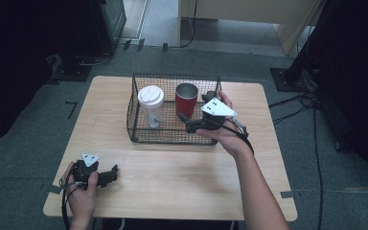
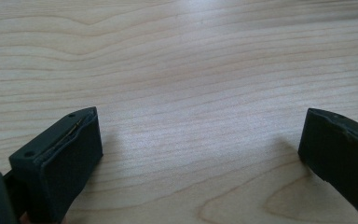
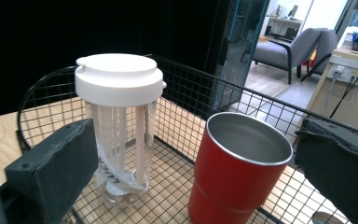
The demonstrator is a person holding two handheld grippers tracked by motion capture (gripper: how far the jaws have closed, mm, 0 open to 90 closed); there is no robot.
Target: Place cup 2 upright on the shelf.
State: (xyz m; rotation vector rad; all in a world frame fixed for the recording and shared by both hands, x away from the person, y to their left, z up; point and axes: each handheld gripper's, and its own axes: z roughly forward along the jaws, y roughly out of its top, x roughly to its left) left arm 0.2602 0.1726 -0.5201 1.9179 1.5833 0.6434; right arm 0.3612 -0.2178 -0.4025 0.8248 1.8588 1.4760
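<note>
A black wire basket (image 1: 139, 129) stands at the back middle of the wooden table (image 1: 172, 177). Inside it are a clear bottle with a white lid (image 1: 151, 104) (image 3: 120, 116) and a red metal tumbler (image 1: 186, 98) (image 3: 237, 172), both upright. My right gripper (image 1: 183, 120) (image 3: 191, 158) is open over the basket's right side, its jaws wide apart, with the tumbler in front of them and not touched. My left gripper (image 1: 113, 173) (image 2: 198, 149) rests low over bare wood at the table's front left, open with nothing between its jaws.
Cables (image 1: 297, 103) trail on the grey floor to the right of the table. Dark equipment stands at the back left (image 1: 76, 43) and right (image 1: 345, 52). Bare tabletop lies in front of the basket.
</note>
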